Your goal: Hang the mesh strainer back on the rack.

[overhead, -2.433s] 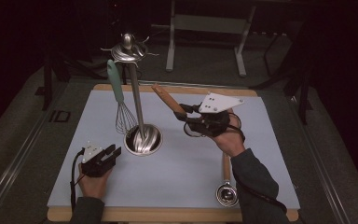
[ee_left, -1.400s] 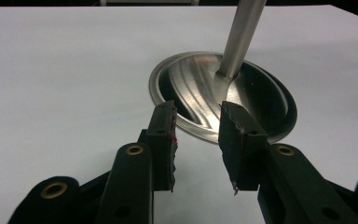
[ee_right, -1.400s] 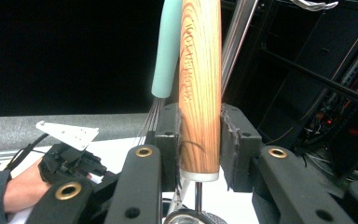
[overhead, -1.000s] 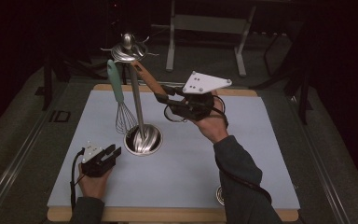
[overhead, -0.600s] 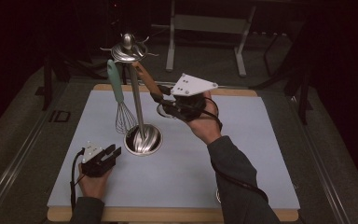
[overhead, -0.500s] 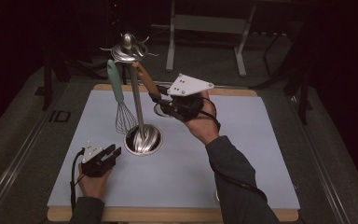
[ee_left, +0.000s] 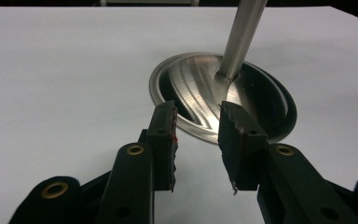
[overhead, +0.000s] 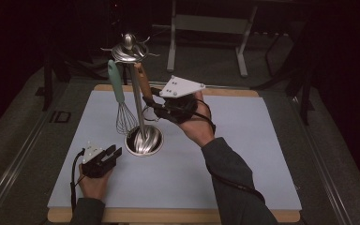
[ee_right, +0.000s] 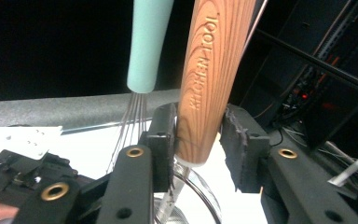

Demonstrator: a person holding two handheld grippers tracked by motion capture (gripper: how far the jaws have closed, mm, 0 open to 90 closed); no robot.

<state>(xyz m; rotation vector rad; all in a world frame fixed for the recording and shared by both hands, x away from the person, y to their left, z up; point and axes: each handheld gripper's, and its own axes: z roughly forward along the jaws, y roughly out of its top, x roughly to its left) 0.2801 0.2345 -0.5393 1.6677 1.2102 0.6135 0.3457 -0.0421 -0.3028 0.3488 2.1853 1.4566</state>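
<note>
right claw [ee_right: 196,140] around wooden handle [ee_right: 212,79]

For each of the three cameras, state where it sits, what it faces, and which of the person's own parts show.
High view: above the person's side, looking forward and down at the table; both forearms, left gripper, right gripper.
Left gripper view: rides the left gripper, facing the stand base; its jaws apart.
Right gripper view: rides the right gripper, facing the wooden handle and whisk.
Shared: the stand.
</note>
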